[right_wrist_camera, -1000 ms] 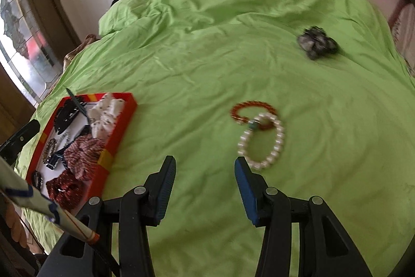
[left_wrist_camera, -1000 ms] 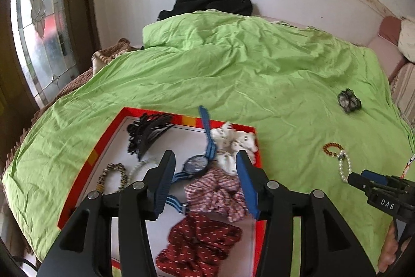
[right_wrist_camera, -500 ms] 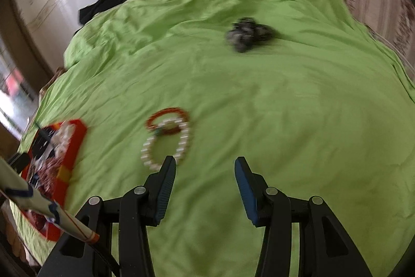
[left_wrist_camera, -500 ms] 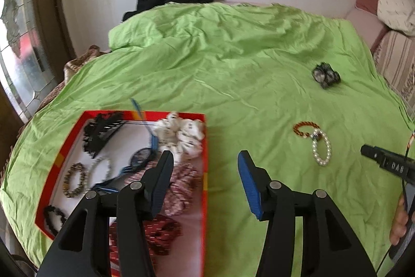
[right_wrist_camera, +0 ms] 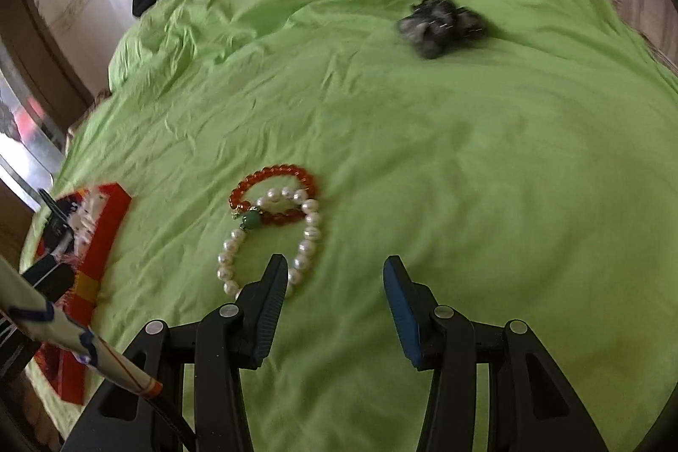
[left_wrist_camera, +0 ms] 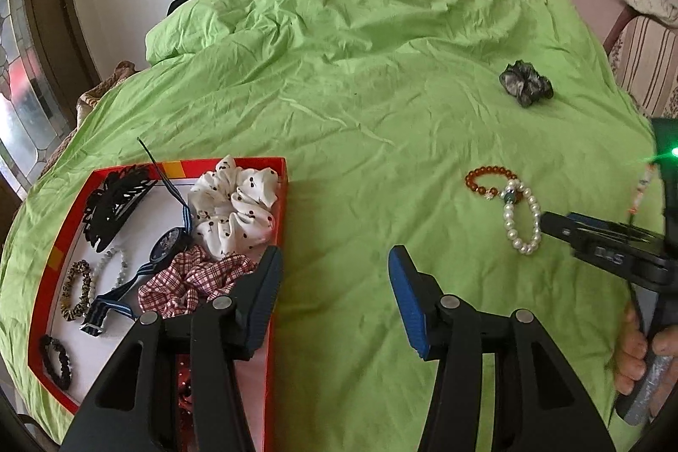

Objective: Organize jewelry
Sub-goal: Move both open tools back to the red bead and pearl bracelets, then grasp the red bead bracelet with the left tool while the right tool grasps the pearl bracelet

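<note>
1. Mostly sorted: red tray (left_wrist_camera: 277,198) at near left of the bed (left_wrist_camera: 360,92) already holds a white scrunchie (left_wrist_camera: 233,206), plaid scrunchie (left_wrist_camera: 190,278), watch (left_wrist_camera: 167,246), black claw clip (left_wrist_camera: 112,204), a leopard hair tie (left_wrist_camera: 76,289), a black hair tie (left_wrist_camera: 55,361) and a pale bead bracelet (left_wrist_camera: 116,261).
2. Left to gather, judging by what lies loose: pearl bracelet (right_wrist_camera: 271,240) and amber bracelet (right_wrist_camera: 275,198), overlapping on the sheet right of the tray; grey scrunchie (right_wrist_camera: 440,24) well apart, far right.
3. Left tongs (left_wrist_camera: 334,295): wide open, empty, hovering just past the tray's right edge.
4. Right tongs (right_wrist_camera: 334,303): wide open, empty, low over the bed; left finger just beside the near end of the pearl bracelet, contact not clear.
5. Likely step in hand: right tongs lining up on the two bracelets.
6. Probable remainder: carry bracelets to the tray, then fetch the grey scrunchie.
</note>
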Tool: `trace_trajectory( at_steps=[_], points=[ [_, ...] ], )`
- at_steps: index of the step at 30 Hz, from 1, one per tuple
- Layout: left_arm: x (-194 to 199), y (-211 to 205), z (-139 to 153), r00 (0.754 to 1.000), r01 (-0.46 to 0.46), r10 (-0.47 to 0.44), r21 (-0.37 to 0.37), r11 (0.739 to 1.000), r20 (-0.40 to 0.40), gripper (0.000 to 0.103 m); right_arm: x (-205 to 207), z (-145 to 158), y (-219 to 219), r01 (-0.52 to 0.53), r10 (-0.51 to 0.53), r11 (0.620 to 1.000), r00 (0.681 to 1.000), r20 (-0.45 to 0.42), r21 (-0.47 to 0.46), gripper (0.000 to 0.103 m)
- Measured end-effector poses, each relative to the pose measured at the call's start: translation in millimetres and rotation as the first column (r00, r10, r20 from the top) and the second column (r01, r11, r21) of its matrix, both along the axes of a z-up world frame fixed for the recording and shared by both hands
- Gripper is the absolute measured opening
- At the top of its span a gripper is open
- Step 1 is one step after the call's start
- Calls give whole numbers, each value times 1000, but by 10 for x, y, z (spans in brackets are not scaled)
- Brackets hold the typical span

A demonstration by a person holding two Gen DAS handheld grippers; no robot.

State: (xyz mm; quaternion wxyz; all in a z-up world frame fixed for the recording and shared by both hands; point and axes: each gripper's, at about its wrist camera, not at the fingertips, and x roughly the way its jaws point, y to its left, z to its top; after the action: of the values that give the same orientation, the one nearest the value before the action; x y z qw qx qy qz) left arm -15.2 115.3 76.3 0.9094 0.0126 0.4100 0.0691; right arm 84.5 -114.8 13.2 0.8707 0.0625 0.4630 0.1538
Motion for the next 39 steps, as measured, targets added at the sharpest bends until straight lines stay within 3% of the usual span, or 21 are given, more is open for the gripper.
trace_trajectory(
  at_steps=[2,4,6,8,10,11,13,18,24,30,35,38,39],
  points=[
    [19,6,-23,1000,-1,1,1,1000,-5,50,30,-62,74,3,-3,998,1000,8,-58,49],
    [32,12,-32,1000,0,-1,-5,1000,-4,50,14,-27,130,12,-7,986,1000,28,-169,41],
    [47,18,-26,1000,3,-3,-14,1000,-1,50,-22,17,148,75,-51,929,996,74,-362,41],
    [59,18,-17,1000,14,-14,-33,999,-3,50,-30,14,59,118,-86,878,992,88,-463,41],
    [87,5,-6,1000,26,-27,-56,998,-11,50,-9,26,-106,134,-118,898,991,63,-418,41],
    [124,-16,-1,999,34,-35,-71,997,-19,50,4,41,-233,134,-128,930,991,40,-343,42],
    [220,-44,17,998,56,-59,-125,991,-21,50,25,42,-342,130,-132,956,991,10,-262,42],
    [719,-237,-57,988,113,-136,-245,963,-79,50,19,34,-404,104,-107,971,994,1,-216,42],
    [1225,-647,-257,961,208,-246,-256,944,-129,45,59,2,-439,88,-92,984,996,-20,-155,42],
    [1533,-824,-542,943,207,-267,-277,938,-198,45,81,-23,-465,71,-74,989,997,-23,-130,42],
    [1558,-895,-617,946,214,-268,-267,940,-184,44,78,-46,-461,62,-65,990,998,-15,-128,42],
    [1520,-953,-625,945,219,-271,-262,940,-181,15,59,-51,-431,57,-58,988,998,-2,-141,40],
    [1516,-958,-615,945,218,-271,-267,939,-182,7,51,-45,-416,50,-50,989,999,2,-139,31]
  ],
)
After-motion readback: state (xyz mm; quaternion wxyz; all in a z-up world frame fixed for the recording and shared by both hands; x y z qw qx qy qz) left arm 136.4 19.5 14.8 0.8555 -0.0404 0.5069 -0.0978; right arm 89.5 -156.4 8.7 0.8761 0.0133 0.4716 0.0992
